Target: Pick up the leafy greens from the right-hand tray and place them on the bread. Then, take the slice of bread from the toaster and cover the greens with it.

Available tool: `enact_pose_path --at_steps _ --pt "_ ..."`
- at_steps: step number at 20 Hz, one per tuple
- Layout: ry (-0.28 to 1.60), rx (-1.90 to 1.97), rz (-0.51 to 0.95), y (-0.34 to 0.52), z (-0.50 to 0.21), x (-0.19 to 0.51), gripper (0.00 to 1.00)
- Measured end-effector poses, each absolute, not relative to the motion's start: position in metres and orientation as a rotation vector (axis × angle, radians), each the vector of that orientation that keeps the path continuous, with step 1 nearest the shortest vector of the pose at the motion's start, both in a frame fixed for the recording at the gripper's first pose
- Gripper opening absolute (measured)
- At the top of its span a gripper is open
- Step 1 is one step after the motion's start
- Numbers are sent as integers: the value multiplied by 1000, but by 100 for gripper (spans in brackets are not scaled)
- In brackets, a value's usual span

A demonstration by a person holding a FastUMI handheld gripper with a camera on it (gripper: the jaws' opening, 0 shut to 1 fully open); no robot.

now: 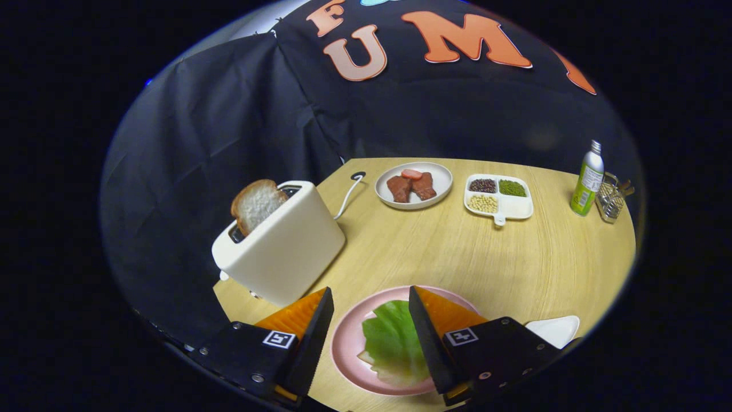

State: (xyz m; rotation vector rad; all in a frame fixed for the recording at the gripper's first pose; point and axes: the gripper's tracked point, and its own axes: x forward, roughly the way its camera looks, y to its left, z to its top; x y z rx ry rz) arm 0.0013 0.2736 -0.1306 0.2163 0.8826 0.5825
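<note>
The fingers (369,320) stand wide apart and released, holding nothing, above the leafy greens (394,343) lying on the near pink plate (346,343), their long axis running near to far, while the bread slice (256,205) stands tilted in the toaster (283,246) on the left.

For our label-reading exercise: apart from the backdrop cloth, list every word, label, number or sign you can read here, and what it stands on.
Bottle label: print too small to read.
Square markers on the gripper: coded patterns, no words.
Toaster: no lettering seen.
No text is readable. The gripper is open, with the leafy greens on the pink plate between its fingers.
</note>
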Motion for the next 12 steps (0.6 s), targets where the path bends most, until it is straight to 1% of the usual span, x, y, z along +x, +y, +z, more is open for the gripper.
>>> enact_pose_path --at_steps 2,5,7,10,12 --pt "874 222 596 290 -113 16 85" --pt "888 260 641 323 -87 29 89" --pt "911 304 675 348 -70 33 89" --pt "952 330 668 379 -55 47 93" --pt "976 319 680 400 -50 53 93"
